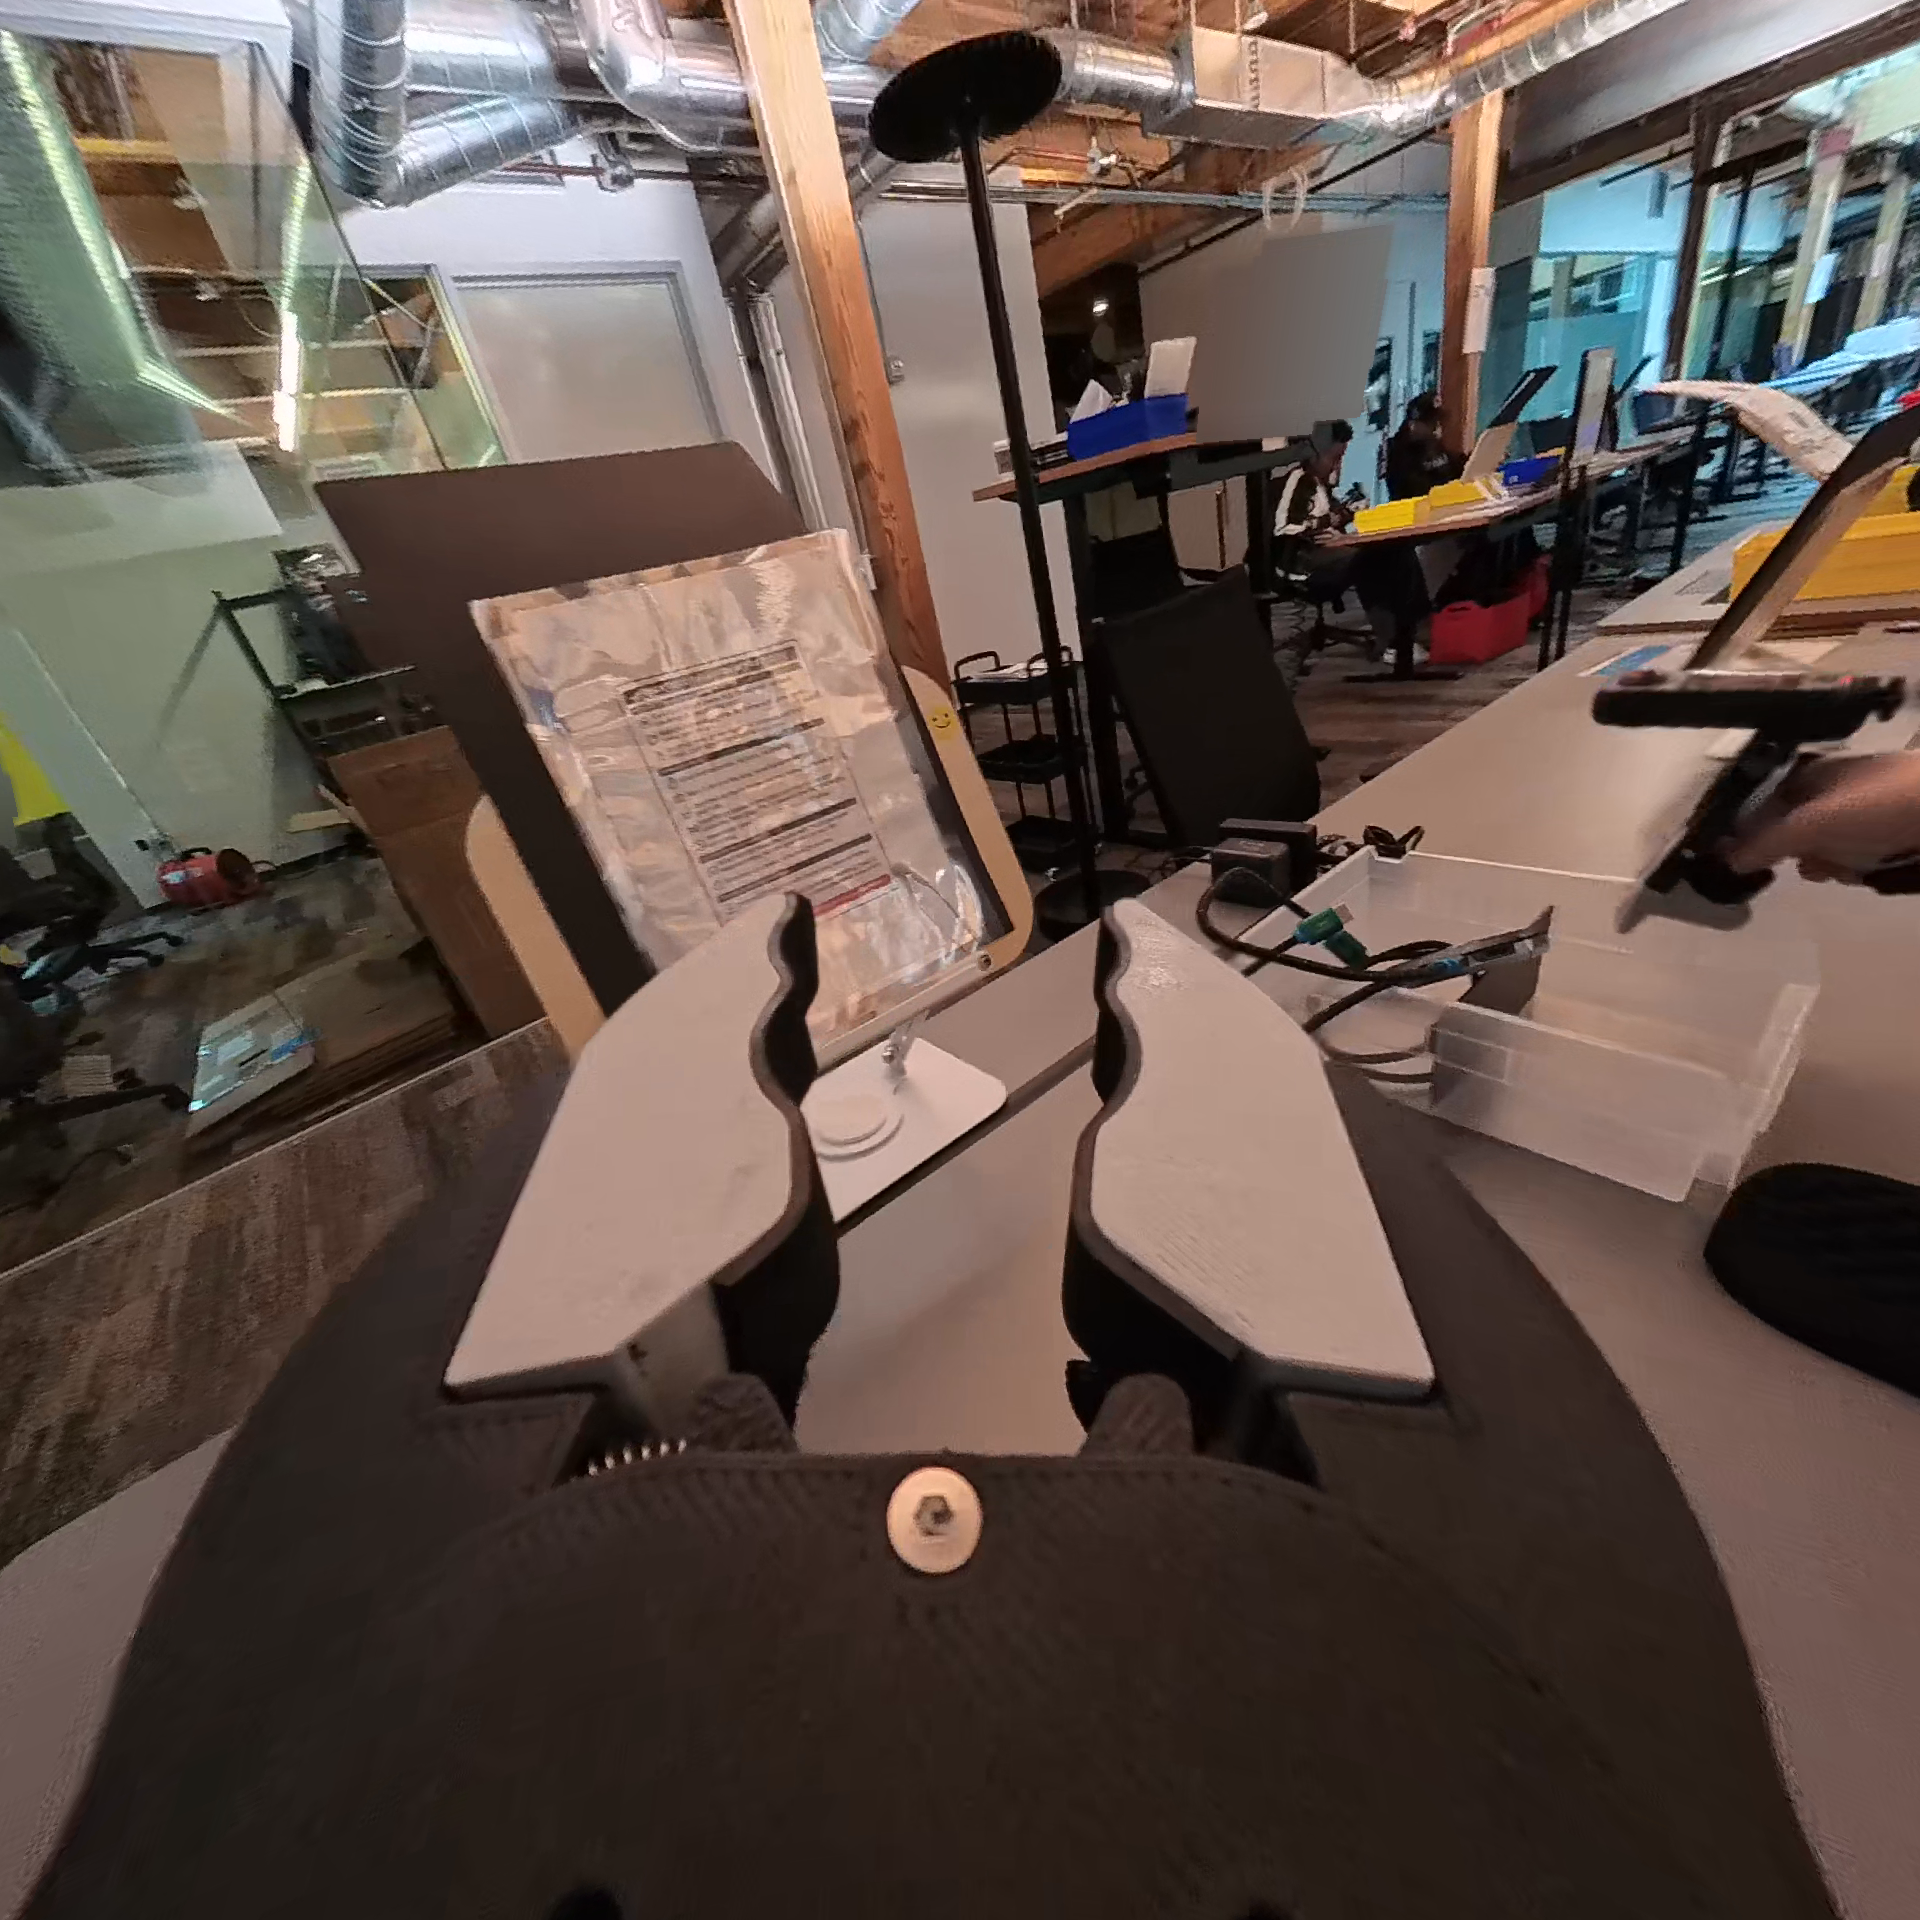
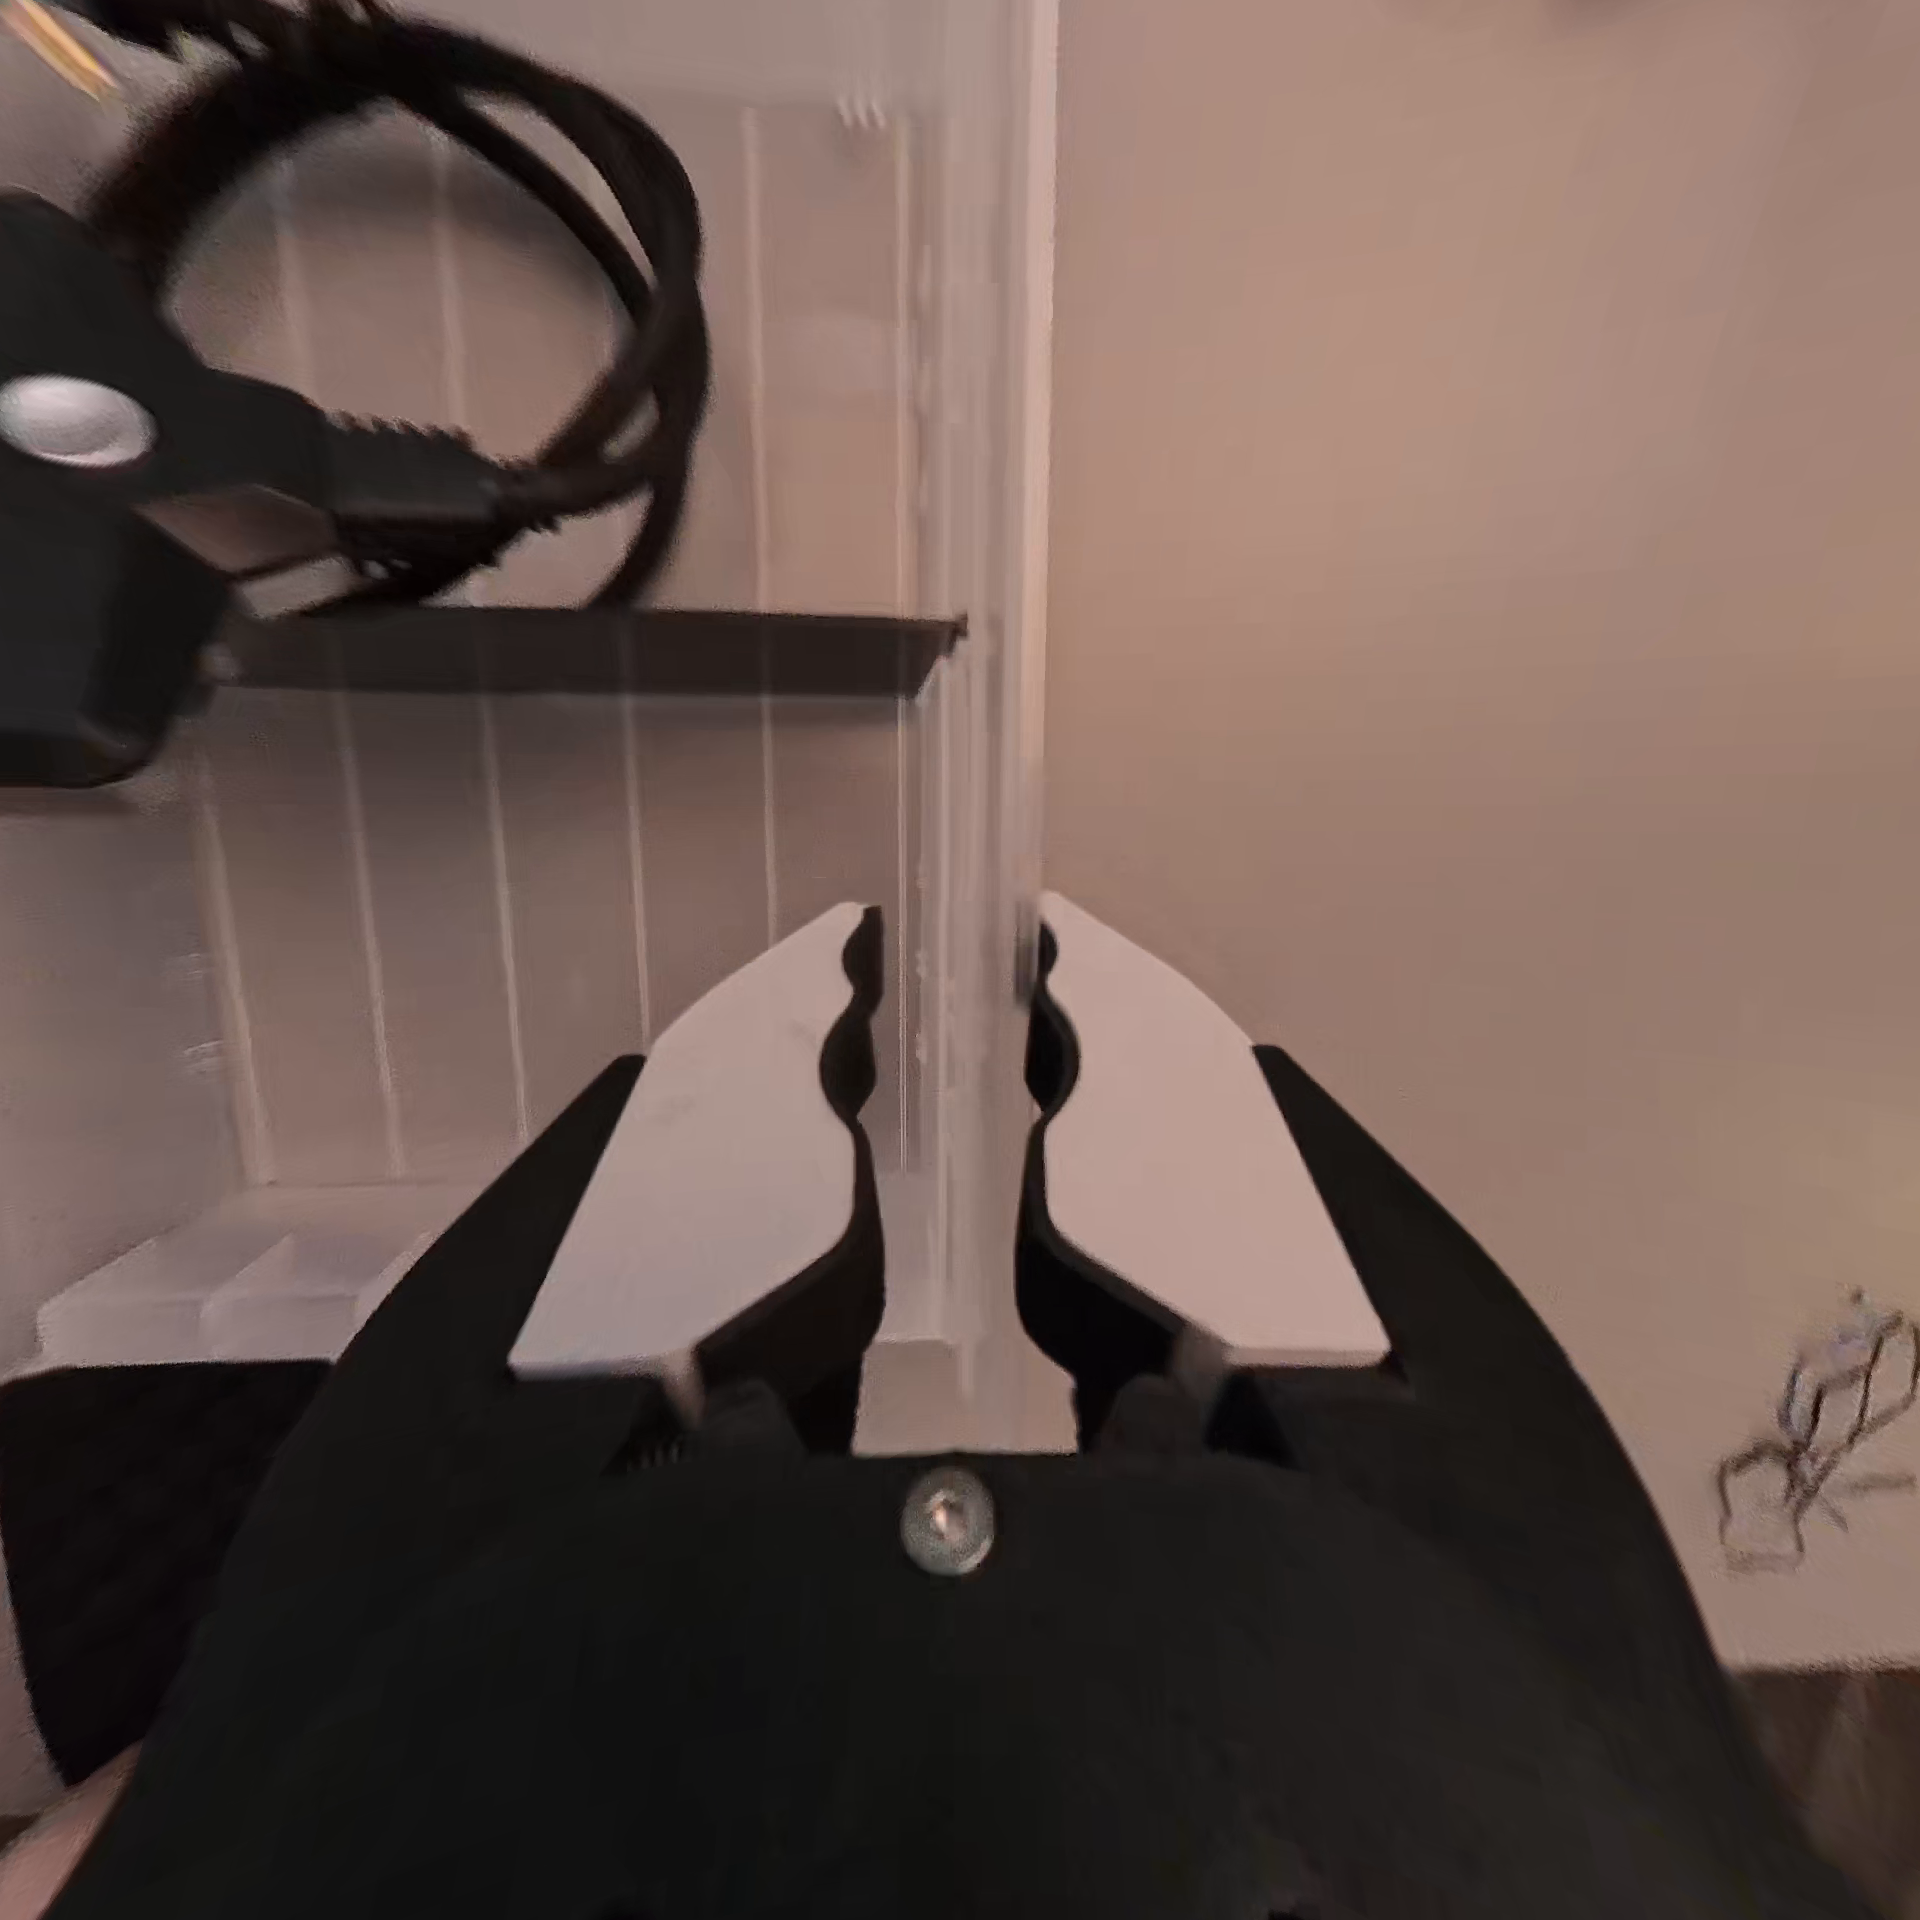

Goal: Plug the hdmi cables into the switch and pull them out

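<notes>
My right gripper (image 2: 954, 912) points down at a clear plastic bin (image 2: 966, 520). Its jaws are slightly apart, one on each side of the bin's wall, and hold nothing. Inside the bin lie a coiled black HDMI cable (image 2: 665, 312) with its plug (image 2: 416, 488) and a black switch box (image 2: 62, 582) with a silver button. My left gripper (image 1: 956, 920) is open and empty over the table, left of the bin (image 1: 1621, 1049). The cables (image 1: 1382, 961) show there, with the right gripper (image 1: 1642, 904) held by a hand above the bin's far side.
A black divider (image 2: 582, 649) crosses the bin. A stand with a plastic-wrapped sheet (image 1: 748, 769) rises just ahead of my left gripper. A black power adapter (image 1: 1262, 847) sits behind the bin, and a black rounded object (image 1: 1829, 1268) lies to the right. People sit at far desks.
</notes>
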Demonstrator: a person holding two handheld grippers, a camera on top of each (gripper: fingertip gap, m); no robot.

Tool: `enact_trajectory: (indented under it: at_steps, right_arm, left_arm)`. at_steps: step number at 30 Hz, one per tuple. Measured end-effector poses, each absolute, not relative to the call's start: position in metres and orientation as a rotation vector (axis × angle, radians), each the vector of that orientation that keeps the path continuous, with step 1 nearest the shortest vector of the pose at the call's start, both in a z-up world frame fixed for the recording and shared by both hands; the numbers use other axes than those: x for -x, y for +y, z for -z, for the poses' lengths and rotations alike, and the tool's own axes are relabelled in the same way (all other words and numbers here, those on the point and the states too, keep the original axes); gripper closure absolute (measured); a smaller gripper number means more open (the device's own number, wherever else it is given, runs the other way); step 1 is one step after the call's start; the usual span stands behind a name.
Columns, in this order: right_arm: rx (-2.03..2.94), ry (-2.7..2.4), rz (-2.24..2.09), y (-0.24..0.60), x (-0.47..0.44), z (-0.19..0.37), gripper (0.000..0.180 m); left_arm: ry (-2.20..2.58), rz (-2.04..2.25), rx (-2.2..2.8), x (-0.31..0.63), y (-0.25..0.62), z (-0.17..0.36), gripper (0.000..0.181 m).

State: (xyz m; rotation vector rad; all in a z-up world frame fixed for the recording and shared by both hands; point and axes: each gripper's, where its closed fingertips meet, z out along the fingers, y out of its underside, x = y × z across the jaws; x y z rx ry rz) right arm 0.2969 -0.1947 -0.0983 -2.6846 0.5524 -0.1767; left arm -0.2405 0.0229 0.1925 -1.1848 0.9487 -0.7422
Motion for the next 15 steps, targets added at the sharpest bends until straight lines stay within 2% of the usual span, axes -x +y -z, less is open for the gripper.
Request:
enact_trajectory:
  at_steps: [2, 6, 12, 15]
  right_arm:
    - [2.707, 0.667, 0.211, -0.198, -0.303, 0.102, 0.166]
    - [2.619, 0.932, -0.040, -0.196, -0.295, 0.102, 0.172]
    - [2.573, 1.045, -0.206, -0.193, -0.284, 0.102, 0.173]
    - [2.627, 1.012, -0.233, -0.190, -0.271, 0.102, 0.173]
  left_arm:
    - [0.934, 0.692, 1.199, 0.250, 0.028, -0.193, 0.130]
    - [0.914, 0.688, 1.207, 0.263, 0.029, -0.197, 0.130]
    - [0.889, 0.610, 1.301, 0.290, 0.046, -0.189, 0.132]
    - [0.972, 0.538, 1.453, 0.304, 0.060, -0.159, 0.132]
